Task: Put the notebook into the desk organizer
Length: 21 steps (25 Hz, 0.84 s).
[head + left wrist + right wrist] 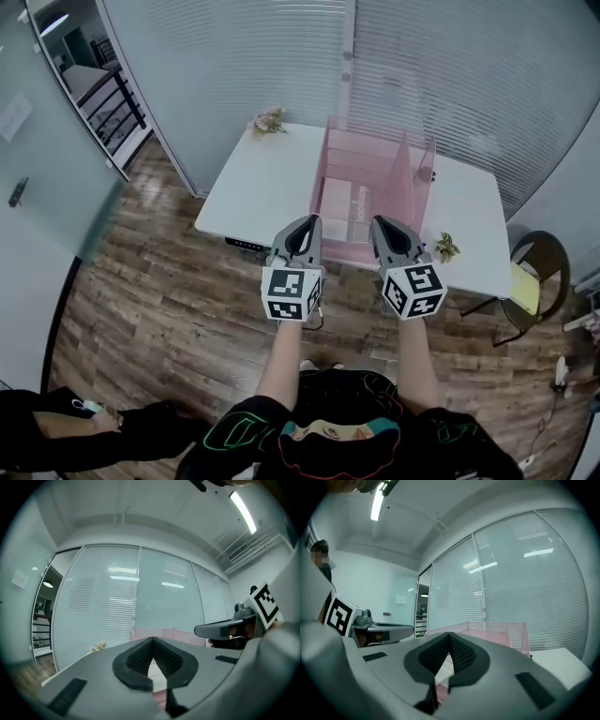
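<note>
A pink mesh desk organizer stands on the white table. A pale flat notebook appears to lie inside its wide left compartment. My left gripper and right gripper hang side by side in the air over the table's near edge, both pointing level at the organizer. Both are shut with nothing between the pads. The left gripper view has its own jaws closed, the organizer's rim beyond them. In the right gripper view the tips meet before the organizer.
Dried flowers lie at the table's far left corner and a small green sprig at its right front. A chair stands to the right. Glass walls with blinds rise behind the table. A person's dark sleeve shows at lower left.
</note>
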### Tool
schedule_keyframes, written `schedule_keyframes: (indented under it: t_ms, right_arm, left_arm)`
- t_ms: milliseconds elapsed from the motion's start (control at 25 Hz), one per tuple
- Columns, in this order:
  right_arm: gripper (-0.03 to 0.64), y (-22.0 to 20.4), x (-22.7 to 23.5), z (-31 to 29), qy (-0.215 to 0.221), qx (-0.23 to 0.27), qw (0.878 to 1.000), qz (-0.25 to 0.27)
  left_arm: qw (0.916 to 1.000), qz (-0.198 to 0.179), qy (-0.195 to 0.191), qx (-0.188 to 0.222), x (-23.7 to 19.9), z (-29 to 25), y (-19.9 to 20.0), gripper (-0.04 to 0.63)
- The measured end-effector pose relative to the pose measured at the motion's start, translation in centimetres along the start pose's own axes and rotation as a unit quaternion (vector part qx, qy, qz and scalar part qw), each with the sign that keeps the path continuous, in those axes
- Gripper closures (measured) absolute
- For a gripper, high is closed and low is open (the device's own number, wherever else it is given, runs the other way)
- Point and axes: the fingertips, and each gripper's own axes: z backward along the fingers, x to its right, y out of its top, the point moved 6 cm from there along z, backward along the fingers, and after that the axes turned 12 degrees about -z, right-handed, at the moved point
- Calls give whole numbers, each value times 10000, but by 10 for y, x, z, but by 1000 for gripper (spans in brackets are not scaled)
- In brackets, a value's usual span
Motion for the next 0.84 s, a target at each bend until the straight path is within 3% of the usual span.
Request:
schedule_keyframes:
  t_ms: [640,840]
  right_arm:
    - [614,6,-3,17,-97,151,9992,363]
    - [614,3,-1,17,-128,124,9991,384]
  left_arm:
    - [9998,11,68,176,8,7,2,599]
    - [9996,38,-204,198,13,6,0,598]
